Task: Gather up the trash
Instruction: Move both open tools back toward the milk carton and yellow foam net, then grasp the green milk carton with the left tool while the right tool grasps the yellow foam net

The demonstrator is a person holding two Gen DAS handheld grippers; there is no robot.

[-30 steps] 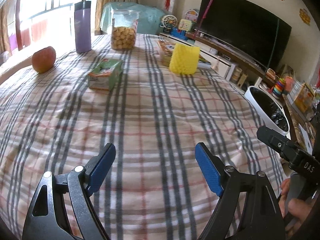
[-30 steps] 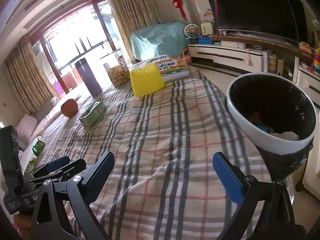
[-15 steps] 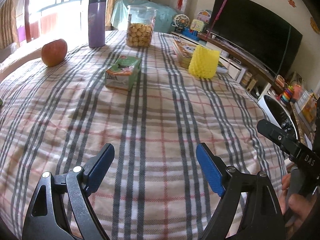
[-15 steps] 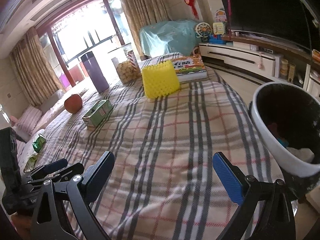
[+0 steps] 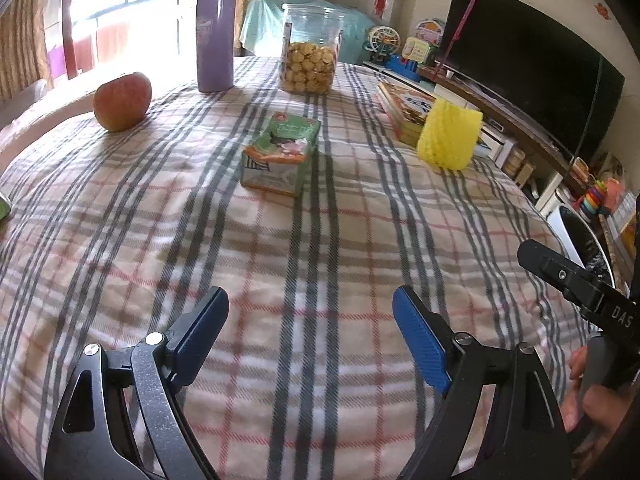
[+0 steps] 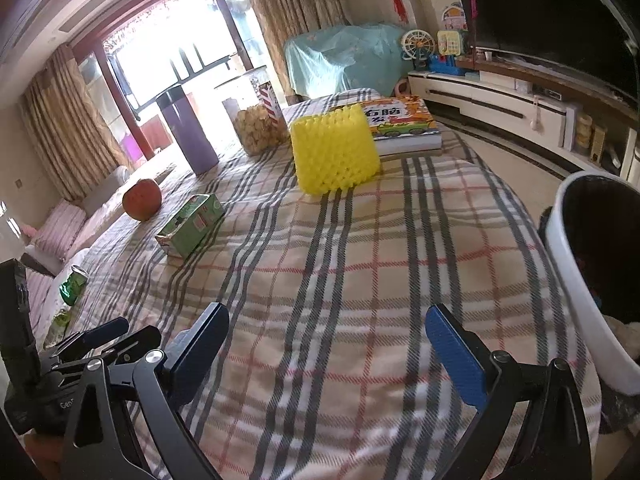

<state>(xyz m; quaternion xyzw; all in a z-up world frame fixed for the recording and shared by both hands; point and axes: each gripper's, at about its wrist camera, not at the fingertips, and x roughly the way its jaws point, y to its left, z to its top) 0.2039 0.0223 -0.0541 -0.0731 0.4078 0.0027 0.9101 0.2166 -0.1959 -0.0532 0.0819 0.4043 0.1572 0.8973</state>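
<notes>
Right claw (image 6: 326, 334) wide open, empty, over plaid bench (image 6: 360, 264); green carton (image 6: 190, 226), yellow sponge (image 6: 334, 152) ahead; white bin (image 6: 576, 280) right.

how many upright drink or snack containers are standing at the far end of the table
2. The purple flask stands at the far edge near the window. The clear cookie jar stands right of it. The books and foam could hide something lower.

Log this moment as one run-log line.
left gripper: open, empty | right gripper: open, empty | green carton: on table | bin: beside table
</notes>
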